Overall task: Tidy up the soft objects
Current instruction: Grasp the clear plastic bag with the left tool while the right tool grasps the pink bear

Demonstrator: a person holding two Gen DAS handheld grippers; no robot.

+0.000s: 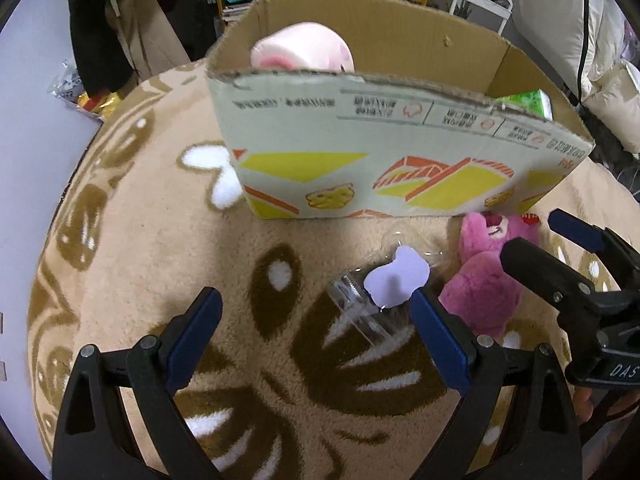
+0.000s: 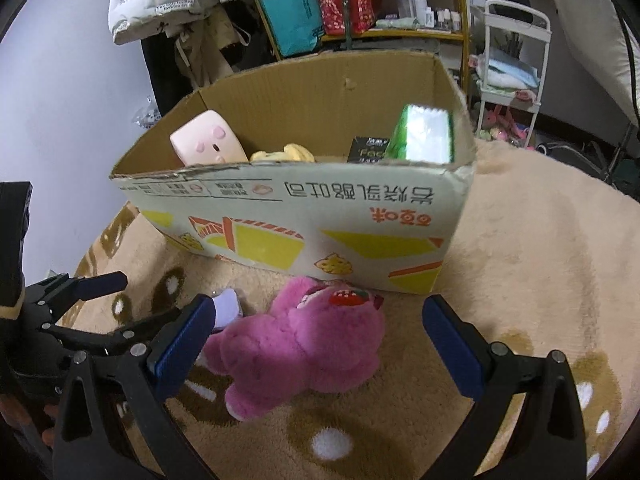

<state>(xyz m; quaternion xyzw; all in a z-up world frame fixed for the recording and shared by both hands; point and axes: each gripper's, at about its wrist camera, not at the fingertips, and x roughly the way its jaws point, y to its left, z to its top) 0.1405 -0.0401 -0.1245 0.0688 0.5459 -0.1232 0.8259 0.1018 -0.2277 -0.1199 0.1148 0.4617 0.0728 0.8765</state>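
A pink plush bear [image 2: 304, 344] lies on the beige blanket in front of a cardboard box [image 2: 304, 216]. My right gripper [image 2: 316, 344] is open, its blue pads on either side of the bear, not touching it. My left gripper [image 1: 316, 332] is open over a clear plastic packet with a pale lilac card [image 1: 396, 280], left of the bear [image 1: 488, 280]. The box [image 1: 380, 160] holds a pink square plush [image 2: 208, 142], a yellow plush [image 2: 284, 154], a green pack [image 2: 424, 136] and a dark packet [image 2: 368, 150]. The right gripper [image 1: 560, 248] shows in the left wrist view.
The beige blanket with brown animal pattern [image 1: 160, 240] covers the surface. Behind the box stand a yellow shelf with bags [image 2: 320, 4], hanging coats [image 2: 180, 20] and a white trolley [image 2: 512, 60]. The left gripper [image 2: 92, 292] shows at the left of the right wrist view.
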